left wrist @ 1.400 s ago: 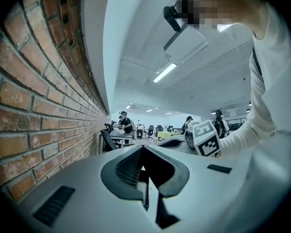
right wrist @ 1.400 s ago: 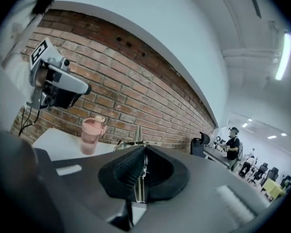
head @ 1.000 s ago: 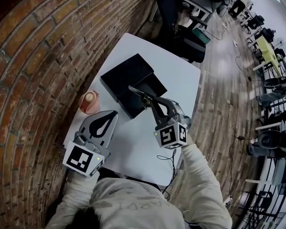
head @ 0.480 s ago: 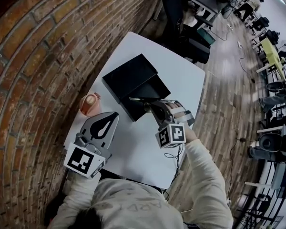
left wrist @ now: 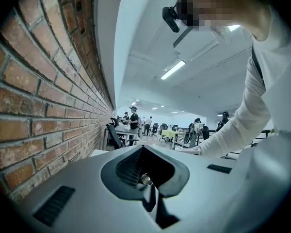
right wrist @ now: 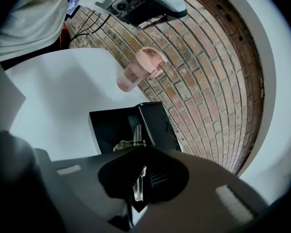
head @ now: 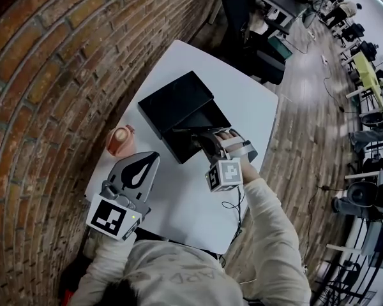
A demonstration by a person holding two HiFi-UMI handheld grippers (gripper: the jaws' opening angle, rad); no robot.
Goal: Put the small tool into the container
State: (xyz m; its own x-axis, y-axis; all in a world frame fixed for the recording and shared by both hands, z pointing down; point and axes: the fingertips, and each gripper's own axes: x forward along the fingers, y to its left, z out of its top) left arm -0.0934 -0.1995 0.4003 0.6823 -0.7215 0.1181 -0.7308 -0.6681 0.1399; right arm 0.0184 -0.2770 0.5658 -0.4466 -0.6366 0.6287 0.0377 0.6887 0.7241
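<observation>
A black container (head: 173, 146) lies open on the white table (head: 179, 203), its lid (head: 173, 101) lying beside the tray on the brick-wall side. My right gripper (head: 199, 137) hangs over the open tray, shut on the small tool (head: 182, 131), a thin clear and metal piece. In the right gripper view the tool (right wrist: 137, 136) sticks out from the right gripper (right wrist: 138, 152) above the black container (right wrist: 109, 125). My left gripper (head: 152, 158) is shut on nothing above the table's left part. In its own view the left gripper (left wrist: 143, 148) points out into the room.
A pink cup (head: 120, 138) stands by the brick wall (head: 57, 75), left of the container; it also shows in the right gripper view as the pink cup (right wrist: 138, 68). The table's far edge faces desks and chairs (head: 364, 75). A cable (head: 231, 208) trails under my right arm.
My right gripper has drawn in over the open tray with the tool, which now points left instead of up and away. The left gripper has stayed put.
</observation>
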